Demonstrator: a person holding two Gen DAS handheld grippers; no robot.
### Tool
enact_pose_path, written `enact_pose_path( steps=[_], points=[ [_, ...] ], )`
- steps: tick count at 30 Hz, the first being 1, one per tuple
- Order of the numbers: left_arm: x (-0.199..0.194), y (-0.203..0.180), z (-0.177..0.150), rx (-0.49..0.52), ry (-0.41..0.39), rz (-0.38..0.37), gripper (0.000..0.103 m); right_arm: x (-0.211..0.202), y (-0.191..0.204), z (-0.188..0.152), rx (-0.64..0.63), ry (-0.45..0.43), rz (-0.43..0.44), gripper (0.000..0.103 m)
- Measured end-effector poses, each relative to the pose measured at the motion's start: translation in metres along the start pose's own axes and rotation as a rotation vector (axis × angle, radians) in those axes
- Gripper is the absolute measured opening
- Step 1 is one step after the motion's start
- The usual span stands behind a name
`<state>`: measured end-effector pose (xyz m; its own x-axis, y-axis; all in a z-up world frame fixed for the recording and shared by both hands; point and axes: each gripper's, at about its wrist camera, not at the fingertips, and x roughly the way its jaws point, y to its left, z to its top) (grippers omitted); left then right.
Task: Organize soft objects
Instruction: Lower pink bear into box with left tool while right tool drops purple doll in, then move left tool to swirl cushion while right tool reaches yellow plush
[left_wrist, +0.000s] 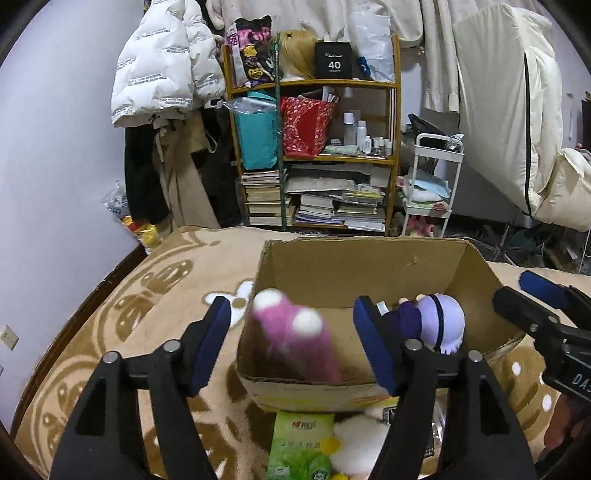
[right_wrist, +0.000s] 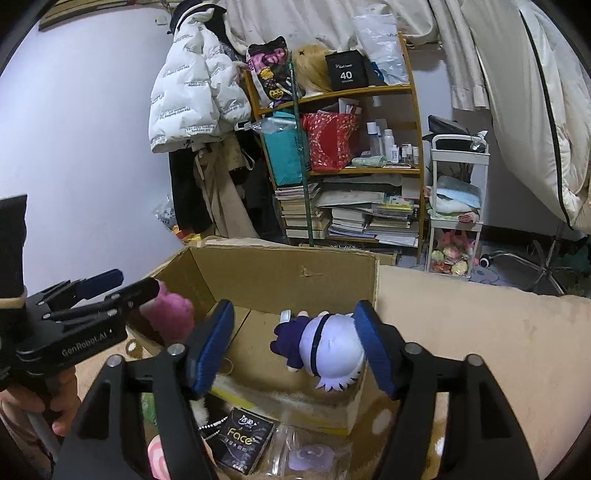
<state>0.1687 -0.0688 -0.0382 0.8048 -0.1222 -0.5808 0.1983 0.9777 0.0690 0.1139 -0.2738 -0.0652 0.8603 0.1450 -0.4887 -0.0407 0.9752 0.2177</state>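
On the bed, over a tan patterned blanket (left_wrist: 147, 295), I see an open cardboard box (left_wrist: 354, 266) sitting straight ahead of both my grippers. My left gripper (left_wrist: 291, 328) has its jaws spread wide, and a pink plush toy (left_wrist: 295, 328) shows blurred in the gap between them, at the box's left side, touched by neither blue pad. From the right wrist view the same pink toy (right_wrist: 171, 314) sits at the box's left wall, just beyond the tip of my left gripper (right_wrist: 110, 286), partly hidden by it.

My right gripper (right_wrist: 293, 339) is also spread open. A doll with a pale lavender head and dark purple clothes (right_wrist: 325, 347) lies inside the box at its near right corner, between the two pads; its head is near the right pad, but I cannot tell whether they touch. In the left wrist view that doll (left_wrist: 436, 325) sits just right of my left gripper's right finger, and my right gripper (left_wrist: 532, 299) reaches in from the right edge.

Just before the box lie a green tissue pack (left_wrist: 299, 446) beside a white fluffy thing (left_wrist: 362, 443), and a black "Face" packet (right_wrist: 243, 439). A cluttered wooden shelf (left_wrist: 314, 147) stands against the far wall.
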Motion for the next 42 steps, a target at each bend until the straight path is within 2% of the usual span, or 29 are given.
enact_pose_path(
  steps=[3, 6, 8, 10, 15, 23, 29, 32, 37, 42],
  points=[
    [-0.009, 0.004, -0.001, -0.014, 0.001, 0.001, 0.074, -0.009, 0.000, 0.001, 0.012, -0.007, -0.004, 0.088],
    [-0.021, 0.008, -0.002, -0.018, -0.007, 0.009, 0.083, -0.019, 0.003, 0.001, 0.014, -0.016, -0.010, 0.094],
    [-0.029, 0.009, -0.003, -0.019, -0.010, 0.018, 0.092, -0.026, 0.006, 0.001, 0.013, -0.017, -0.016, 0.100],
    [-0.037, 0.011, -0.005, -0.020, -0.011, 0.028, 0.095, -0.032, 0.008, 0.000, 0.008, -0.020, -0.021, 0.103],
    [-0.058, 0.010, -0.012, 0.016, -0.001, 0.036, 0.097, -0.050, 0.019, -0.003, -0.017, -0.013, -0.041, 0.103],
    [-0.091, 0.010, -0.016, 0.062, 0.019, 0.029, 0.097, -0.075, 0.030, -0.015, 0.016, 0.009, -0.038, 0.103],
    [-0.110, 0.017, -0.027, 0.050, 0.070, 0.014, 0.097, -0.089, 0.040, -0.026, 0.009, 0.050, -0.041, 0.103],
    [-0.116, 0.017, -0.033, 0.066, 0.090, 0.019, 0.097, -0.097, 0.042, -0.029, 0.001, 0.058, -0.078, 0.103],
    [-0.124, 0.010, -0.046, 0.088, 0.129, 0.002, 0.097, -0.108, 0.038, -0.036, 0.028, 0.100, -0.072, 0.103],
    [-0.124, 0.005, -0.054, 0.107, 0.170, -0.015, 0.097, -0.107, 0.028, -0.047, 0.086, 0.183, -0.083, 0.103]
  ],
)
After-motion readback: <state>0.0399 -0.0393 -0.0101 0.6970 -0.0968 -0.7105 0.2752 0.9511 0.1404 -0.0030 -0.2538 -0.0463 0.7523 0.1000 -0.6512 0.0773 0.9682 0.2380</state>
